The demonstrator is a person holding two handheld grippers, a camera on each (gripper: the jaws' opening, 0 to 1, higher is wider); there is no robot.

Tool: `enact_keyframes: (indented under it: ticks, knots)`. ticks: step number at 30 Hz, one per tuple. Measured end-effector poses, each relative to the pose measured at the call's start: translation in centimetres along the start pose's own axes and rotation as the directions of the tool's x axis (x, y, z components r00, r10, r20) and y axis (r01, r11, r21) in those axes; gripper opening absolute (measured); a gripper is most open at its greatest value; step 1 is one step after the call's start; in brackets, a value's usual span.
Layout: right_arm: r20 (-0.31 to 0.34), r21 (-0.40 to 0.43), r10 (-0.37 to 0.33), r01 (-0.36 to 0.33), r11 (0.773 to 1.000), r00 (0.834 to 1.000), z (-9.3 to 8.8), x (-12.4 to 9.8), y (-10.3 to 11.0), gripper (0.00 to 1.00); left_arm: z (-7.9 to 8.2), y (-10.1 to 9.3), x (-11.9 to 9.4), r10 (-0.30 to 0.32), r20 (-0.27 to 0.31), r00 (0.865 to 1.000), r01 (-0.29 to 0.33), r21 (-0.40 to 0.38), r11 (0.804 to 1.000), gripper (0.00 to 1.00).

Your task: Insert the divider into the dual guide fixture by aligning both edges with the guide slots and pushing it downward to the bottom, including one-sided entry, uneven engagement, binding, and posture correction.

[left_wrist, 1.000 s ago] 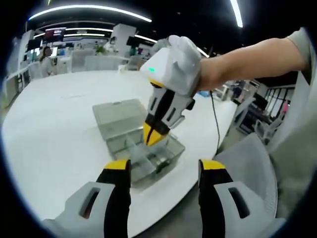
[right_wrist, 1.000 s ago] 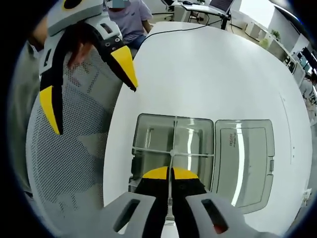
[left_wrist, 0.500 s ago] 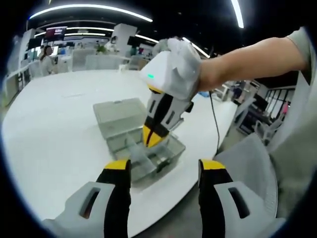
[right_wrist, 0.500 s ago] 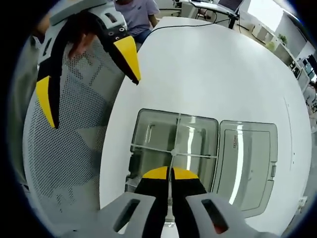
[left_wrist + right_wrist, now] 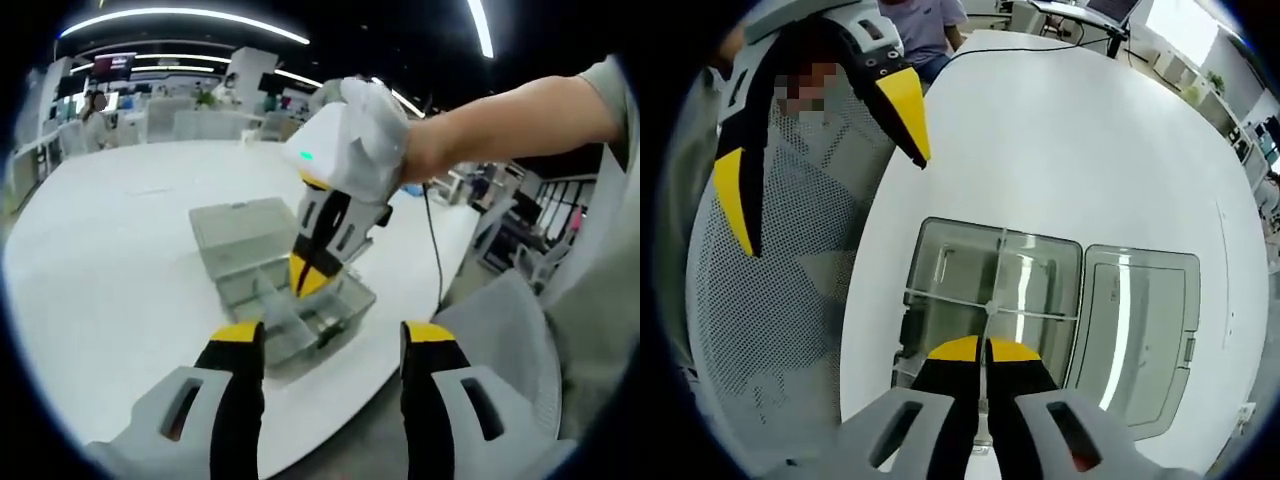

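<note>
Clear divider [image 5: 989,300] pinched edge-on in the right hand-held gripper [image 5: 985,349] (lower edge hidden); left hand-held gripper [image 5: 333,334] gapes.

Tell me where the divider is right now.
In the right gripper view the divider stands edge-on between the shut jaws of the right gripper, over the middle of the clear box, whose open lid lies to the right.

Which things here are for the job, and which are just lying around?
For the job:
- clear box
- divider
- right gripper, shut on the divider

Just around:
- left gripper, open, off the table edge
- mesh chair
- black cable
</note>
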State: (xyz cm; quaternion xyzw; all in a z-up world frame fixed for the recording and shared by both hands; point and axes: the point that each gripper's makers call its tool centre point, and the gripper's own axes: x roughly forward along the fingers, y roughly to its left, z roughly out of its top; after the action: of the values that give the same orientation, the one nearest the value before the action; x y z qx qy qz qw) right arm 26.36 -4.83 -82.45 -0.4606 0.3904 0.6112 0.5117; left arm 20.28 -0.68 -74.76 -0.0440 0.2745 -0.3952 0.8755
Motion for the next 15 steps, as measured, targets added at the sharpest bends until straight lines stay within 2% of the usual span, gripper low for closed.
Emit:
enact_keyframes:
  ticks: [5, 15]
  knots:
    - [-0.012, 0.039, 0.007, -0.006, 0.999, 1.0, 0.4, -0.8, 0.1, 0.0, 0.2, -0.1, 0.2, -0.004, 0.0, 1.0, 0.004, 0.003, 1.0, 0.51]
    - [-0.021, 0.04, 0.021, -0.02, 0.999, 1.0, 0.7, -2.2, -0.1, 0.0, 0.2, -0.2, 0.2, -0.006, 0.002, 1.0, 0.006, 0.0, 1.0, 0.51]
